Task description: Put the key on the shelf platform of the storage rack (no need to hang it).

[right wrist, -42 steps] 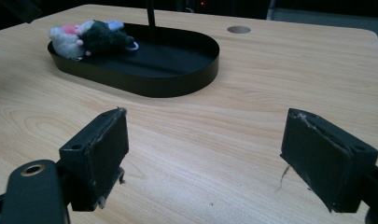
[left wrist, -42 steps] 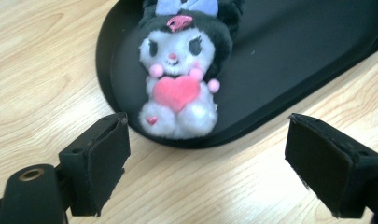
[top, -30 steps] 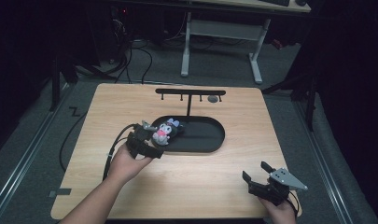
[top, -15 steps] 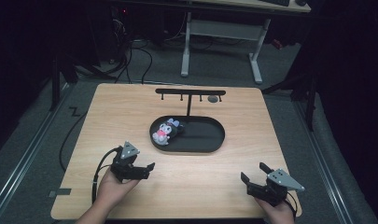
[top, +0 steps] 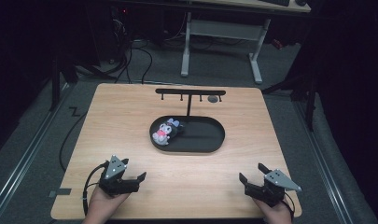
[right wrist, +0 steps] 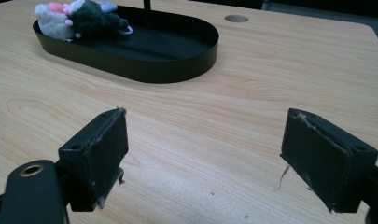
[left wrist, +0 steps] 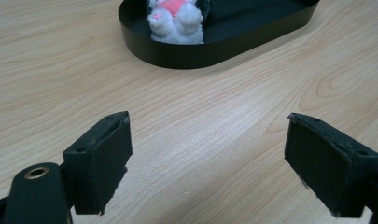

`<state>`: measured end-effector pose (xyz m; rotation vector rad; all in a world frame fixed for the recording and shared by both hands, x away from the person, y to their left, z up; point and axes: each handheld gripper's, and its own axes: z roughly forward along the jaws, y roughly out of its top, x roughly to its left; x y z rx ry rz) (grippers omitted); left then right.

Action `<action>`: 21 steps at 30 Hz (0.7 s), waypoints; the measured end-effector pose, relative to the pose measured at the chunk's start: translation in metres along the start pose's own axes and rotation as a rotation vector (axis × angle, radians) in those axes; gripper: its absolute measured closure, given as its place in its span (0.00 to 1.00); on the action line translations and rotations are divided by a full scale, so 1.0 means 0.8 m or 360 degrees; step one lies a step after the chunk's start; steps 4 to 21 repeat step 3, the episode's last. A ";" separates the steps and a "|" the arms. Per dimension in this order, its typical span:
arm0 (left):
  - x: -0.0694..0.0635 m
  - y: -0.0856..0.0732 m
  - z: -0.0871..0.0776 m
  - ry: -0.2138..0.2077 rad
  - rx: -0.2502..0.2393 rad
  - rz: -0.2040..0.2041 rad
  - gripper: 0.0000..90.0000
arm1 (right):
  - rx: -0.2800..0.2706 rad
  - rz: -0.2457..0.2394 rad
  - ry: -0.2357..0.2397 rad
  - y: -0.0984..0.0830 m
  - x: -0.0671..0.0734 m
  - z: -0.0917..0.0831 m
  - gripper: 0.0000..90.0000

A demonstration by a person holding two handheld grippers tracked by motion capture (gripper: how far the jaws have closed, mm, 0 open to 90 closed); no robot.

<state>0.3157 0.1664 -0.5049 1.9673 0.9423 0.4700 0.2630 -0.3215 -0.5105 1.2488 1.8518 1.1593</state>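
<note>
Both my grippers sit apart at the near edge, the toy in the tray.

My left gripper (top: 129,181) and right gripper (top: 253,179) rest low over the pale wooden table (top: 130,121), jaws spread wide with nothing between them. The small white, pink and dark plush toy (top: 166,131) lies in the left end of the black oval metal tray (top: 210,144), mid-table, well ahead of both.
</note>
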 end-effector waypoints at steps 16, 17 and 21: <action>0.003 -0.004 0.002 -0.0020 0.0010 -0.0024 0.17 | 0.0005 -0.0009 0.0001 0.000 0.003 0.002 0.16; 0.003 -0.004 0.002 -0.0020 0.0010 -0.0024 0.17 | 0.0005 -0.0009 0.0001 0.000 0.003 0.002 0.16; 0.003 -0.004 0.002 -0.0020 0.0010 -0.0024 0.17 | 0.0005 -0.0009 0.0001 0.000 0.003 0.002 0.16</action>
